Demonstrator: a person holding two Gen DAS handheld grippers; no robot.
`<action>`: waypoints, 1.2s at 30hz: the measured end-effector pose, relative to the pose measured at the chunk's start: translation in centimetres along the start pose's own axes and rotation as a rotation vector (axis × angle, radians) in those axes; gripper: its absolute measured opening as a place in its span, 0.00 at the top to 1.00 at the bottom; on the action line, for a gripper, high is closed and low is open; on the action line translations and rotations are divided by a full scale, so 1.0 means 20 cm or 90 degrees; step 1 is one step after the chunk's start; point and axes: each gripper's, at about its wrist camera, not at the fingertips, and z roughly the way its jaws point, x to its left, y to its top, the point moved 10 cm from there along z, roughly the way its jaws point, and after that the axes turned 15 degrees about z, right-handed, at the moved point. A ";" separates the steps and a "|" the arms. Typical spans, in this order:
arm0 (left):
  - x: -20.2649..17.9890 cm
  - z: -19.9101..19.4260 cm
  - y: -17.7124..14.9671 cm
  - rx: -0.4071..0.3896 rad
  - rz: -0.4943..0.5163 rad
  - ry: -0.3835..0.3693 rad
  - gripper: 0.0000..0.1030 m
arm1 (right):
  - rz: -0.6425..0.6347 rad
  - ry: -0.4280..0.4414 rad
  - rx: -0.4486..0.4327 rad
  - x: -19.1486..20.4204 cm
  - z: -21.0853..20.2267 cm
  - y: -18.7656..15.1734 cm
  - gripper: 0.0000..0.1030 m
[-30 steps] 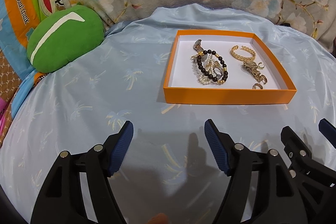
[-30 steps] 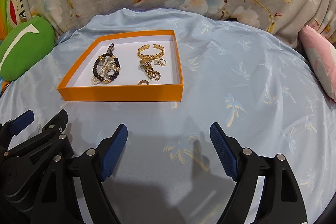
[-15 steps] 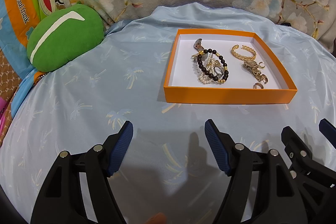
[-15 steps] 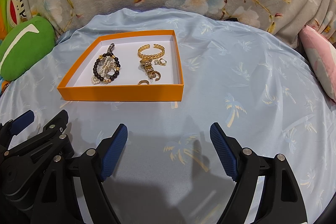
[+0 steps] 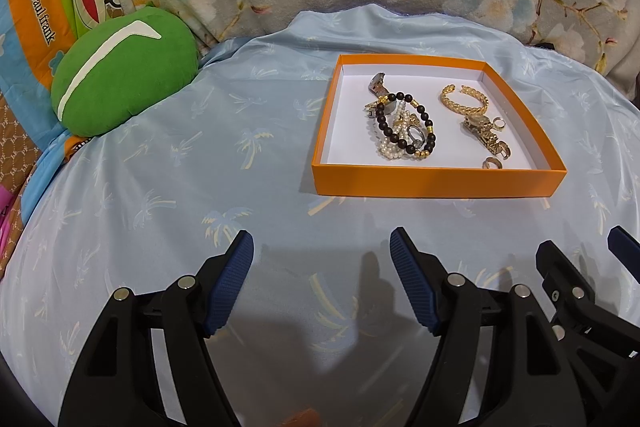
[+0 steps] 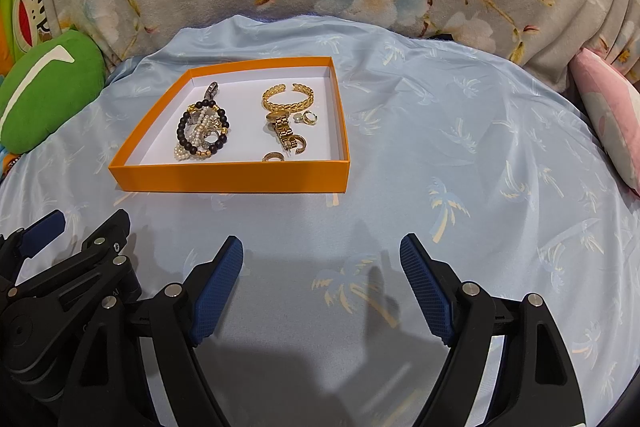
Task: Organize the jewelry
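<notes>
Jewelry sits gathered inside the shallow orange cardboard box with a white floor (image 5: 438, 183), which rests on the pale blue palm-print sheet (image 5: 168, 187) covering the bed. Over the last second nothing in the box has shifted and my fingers have stayed where they were, so the scene fits either a sorting about to start or one already finished.

On the box's left side a black bead bracelet (image 5: 384, 125) lies tangled over a white pearl strand (image 5: 390, 151) and a silver watch (image 5: 376, 86). On its right, a gold braided cuff bangle (image 5: 464, 99) lies just behind a gold link watch (image 5: 482, 133), with small rings (image 5: 491, 163) near them.

My left fingers (image 5: 321, 279) hover spread wide and empty, low over the sheet, the box ahead and slightly right. My right fingers (image 6: 321, 279) are equally wide and empty, the box (image 6: 232, 179) ahead to their left, well apart from both.
</notes>
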 end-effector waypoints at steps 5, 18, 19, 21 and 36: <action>0.00 0.00 0.00 0.000 0.000 0.000 0.34 | 0.000 0.000 0.000 0.00 0.00 0.00 0.23; 0.01 0.00 -0.01 0.001 0.001 0.001 0.33 | 0.000 0.000 0.000 0.00 0.00 0.00 0.23; 0.01 0.00 0.00 0.001 0.001 0.001 0.33 | 0.000 0.000 0.001 0.00 0.00 0.00 0.23; 0.01 0.00 -0.01 0.001 0.001 0.001 0.33 | 0.000 0.000 0.000 0.00 0.00 0.00 0.23; 0.00 0.02 -0.01 0.006 -0.002 -0.013 0.33 | 0.000 0.000 0.001 0.00 0.00 0.00 0.23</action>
